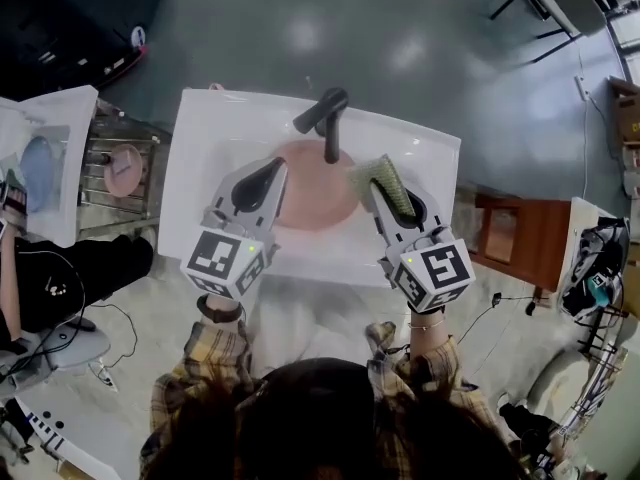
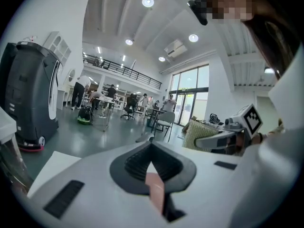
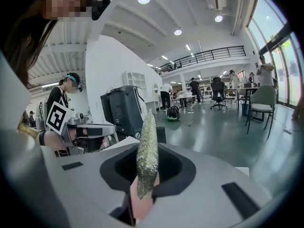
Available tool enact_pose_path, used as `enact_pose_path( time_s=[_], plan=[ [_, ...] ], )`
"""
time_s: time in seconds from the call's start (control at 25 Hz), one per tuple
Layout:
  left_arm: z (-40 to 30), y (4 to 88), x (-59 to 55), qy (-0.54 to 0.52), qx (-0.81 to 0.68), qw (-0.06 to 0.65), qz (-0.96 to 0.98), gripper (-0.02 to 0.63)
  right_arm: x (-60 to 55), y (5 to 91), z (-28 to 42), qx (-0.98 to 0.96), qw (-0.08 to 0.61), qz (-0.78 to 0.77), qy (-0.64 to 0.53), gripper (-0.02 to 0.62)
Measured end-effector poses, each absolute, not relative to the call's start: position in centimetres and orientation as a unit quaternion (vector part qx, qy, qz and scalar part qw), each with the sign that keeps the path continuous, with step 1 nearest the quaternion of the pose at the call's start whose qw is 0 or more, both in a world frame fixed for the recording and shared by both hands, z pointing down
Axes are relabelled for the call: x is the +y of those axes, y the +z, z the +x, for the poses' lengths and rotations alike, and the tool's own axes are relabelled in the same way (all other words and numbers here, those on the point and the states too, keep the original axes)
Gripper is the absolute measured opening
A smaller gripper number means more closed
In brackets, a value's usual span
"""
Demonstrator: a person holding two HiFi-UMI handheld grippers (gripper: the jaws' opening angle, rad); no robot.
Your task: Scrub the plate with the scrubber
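Left tongs (image 1: pixel 276 168) are shut on the near-left rim of the pink plate (image 1: pixel 320 203). The plate runs fwd-right from their tips, under the faucet (image 1: pixel 328 118), over the sink (image 1: pixel 215 133) basin.

Right tongs (image 1: pixel 392 200) are clamped on the scrubber (image 1: pixel 380 176), pad edge-on and sticking out past their tips, just right of the plate rim. Contact w/ plate can't be told.

Step, prob: get pad onto plate. To do it well:
- roll right tongs so pad's flat face meets the plate, not its edge
- keep left grip firm as counter-force
- short overlapping strokes centre→rim, light pressure so the plate doesn't pivot in the jaws

Text: none legible, no brand seen. Only square b/w marker codes on the tongs' cubes (image 1: pixel 228 260).
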State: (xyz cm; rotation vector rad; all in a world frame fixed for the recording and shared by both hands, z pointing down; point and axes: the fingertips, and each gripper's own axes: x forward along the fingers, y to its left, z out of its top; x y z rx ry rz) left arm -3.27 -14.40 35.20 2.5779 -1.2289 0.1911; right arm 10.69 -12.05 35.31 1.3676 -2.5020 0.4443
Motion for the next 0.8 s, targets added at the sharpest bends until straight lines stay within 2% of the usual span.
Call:
enact_pose_path(
  time_s=[0.8],
  plan=[
    [-6.5,47.8,-15.7,0.122,-0.438,0.196,0.869,0.014,-12.8,49.0,8.2,-0.83,0.179,0.454,0.269,0.075]
  ],
)
